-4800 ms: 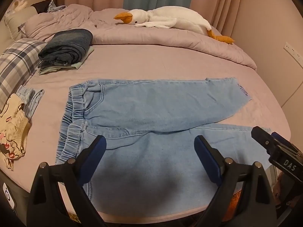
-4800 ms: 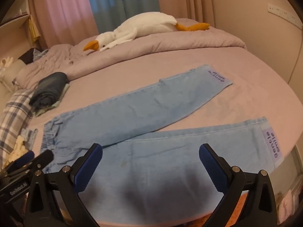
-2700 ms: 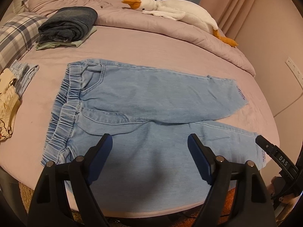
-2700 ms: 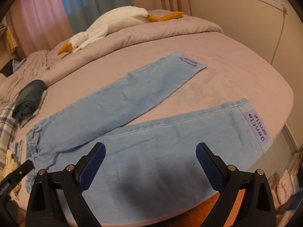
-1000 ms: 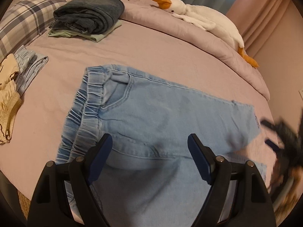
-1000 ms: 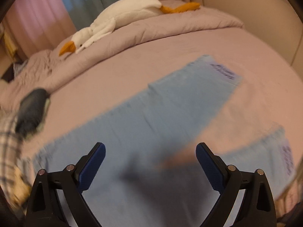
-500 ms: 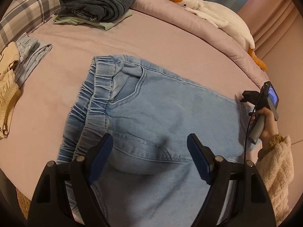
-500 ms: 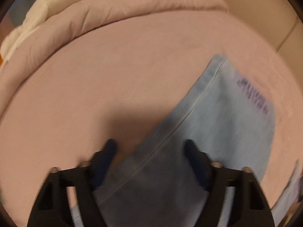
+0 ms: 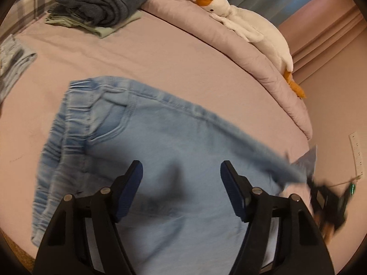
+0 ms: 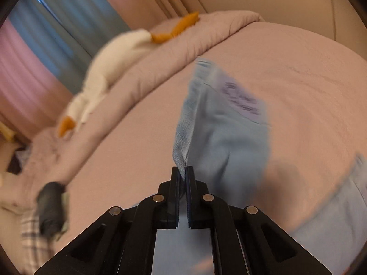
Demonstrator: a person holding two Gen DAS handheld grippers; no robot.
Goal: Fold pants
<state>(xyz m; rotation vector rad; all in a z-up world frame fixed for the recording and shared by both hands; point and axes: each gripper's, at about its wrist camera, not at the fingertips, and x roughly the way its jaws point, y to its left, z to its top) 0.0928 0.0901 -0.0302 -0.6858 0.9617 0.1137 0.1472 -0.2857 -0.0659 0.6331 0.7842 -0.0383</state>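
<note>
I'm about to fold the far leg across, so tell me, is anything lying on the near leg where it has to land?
Nothing visible. The right gripper holds the far leg; the near leg shows bare denim.

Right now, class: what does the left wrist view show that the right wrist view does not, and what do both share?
Only the left wrist view shows the jeans' elastic waistband and the open left gripper above the seat. Only the right wrist view shows the right gripper shut on the jeans at a leg's edge, lifting it, and the printed hem label. Both show the plush goose, the folded dark clothes and the pink bed.
</note>
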